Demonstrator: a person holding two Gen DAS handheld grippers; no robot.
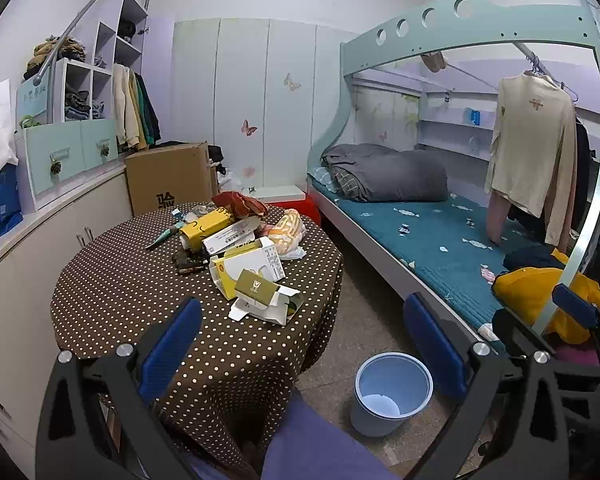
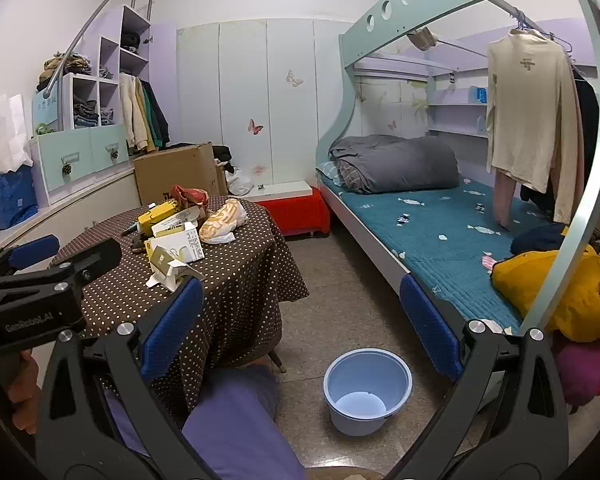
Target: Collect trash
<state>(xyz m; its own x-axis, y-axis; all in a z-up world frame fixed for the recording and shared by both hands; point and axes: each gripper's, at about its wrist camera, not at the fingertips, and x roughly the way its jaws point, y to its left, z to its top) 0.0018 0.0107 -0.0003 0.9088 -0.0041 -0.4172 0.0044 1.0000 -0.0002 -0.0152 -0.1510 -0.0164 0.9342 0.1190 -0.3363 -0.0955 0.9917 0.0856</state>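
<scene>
A heap of trash (image 1: 240,248) lies on the round dotted table (image 1: 140,300): yellow and white cartons, a red wrapper, a striped bag with white tissue. In the right wrist view the same trash heap (image 2: 188,228) sits on the table (image 2: 240,280) to the left. A pale blue bin (image 1: 392,394) stands on the floor, seemingly holding nothing; the bin (image 2: 366,390) is below and between my right fingers. My left gripper (image 1: 304,340) is open, held above the table's near edge. My right gripper (image 2: 302,318) is open over the floor, holding nothing.
A bunk bed (image 1: 440,232) with teal mattress, grey duvet and a yellow garment fills the right. A cardboard box (image 1: 168,180) and red stool (image 2: 296,208) stand behind the table. Cabinets and shelves line the left wall. A purple-clothed leg (image 2: 236,420) sits at the bottom.
</scene>
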